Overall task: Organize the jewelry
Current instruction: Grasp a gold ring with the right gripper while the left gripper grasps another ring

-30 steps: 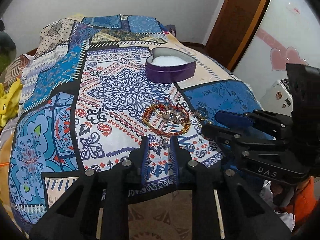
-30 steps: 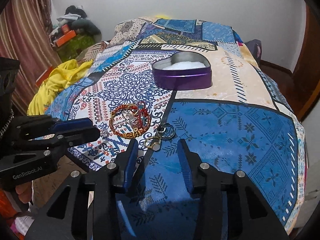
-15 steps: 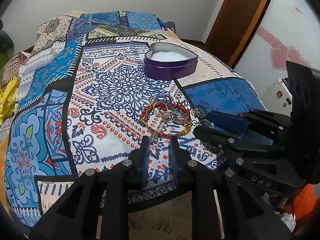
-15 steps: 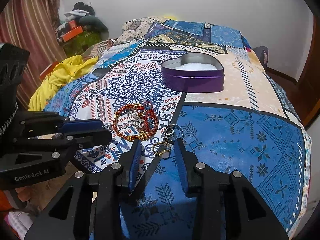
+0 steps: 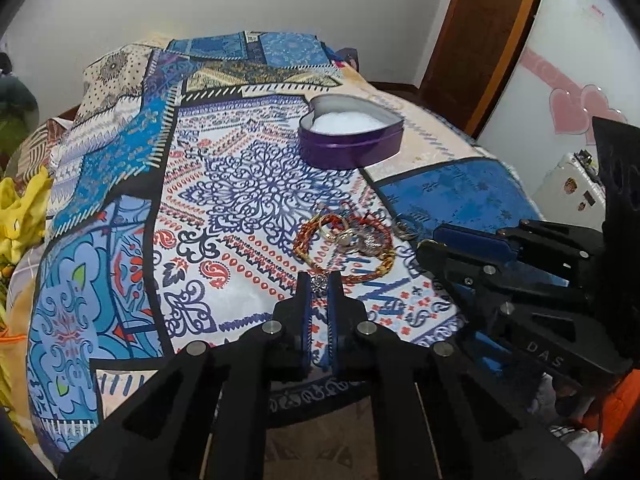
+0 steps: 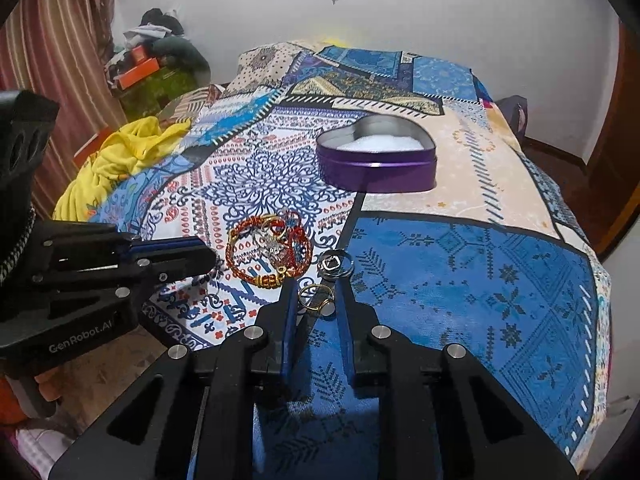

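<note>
A pile of jewelry with a red-and-gold bracelet [image 5: 344, 244] [image 6: 266, 250] lies on the patterned bedspread. A small silver charm [image 5: 319, 280] sits between the tips of my left gripper [image 5: 319, 282], whose jaws stand a narrow gap apart. A gold ring [image 6: 318, 300] lies between the tips of my right gripper [image 6: 316, 300], which is open around it. A silver ring [image 6: 335, 264] lies just beyond. A purple heart-shaped tin [image 5: 350, 138] [image 6: 378, 160] with white lining stands open farther back.
The bed's near edge is just under both grippers. A yellow cloth [image 6: 120, 156] lies at the bed's left side. A wooden door [image 5: 480, 40] and a white cabinet with pink hearts [image 5: 576, 112] stand on the right. Clutter is piled in the far left corner [image 6: 156, 60].
Both grippers have moved forward to the jewelry. The right jaws have narrowed around the gold ring. The left tips have reached the silver charm.
</note>
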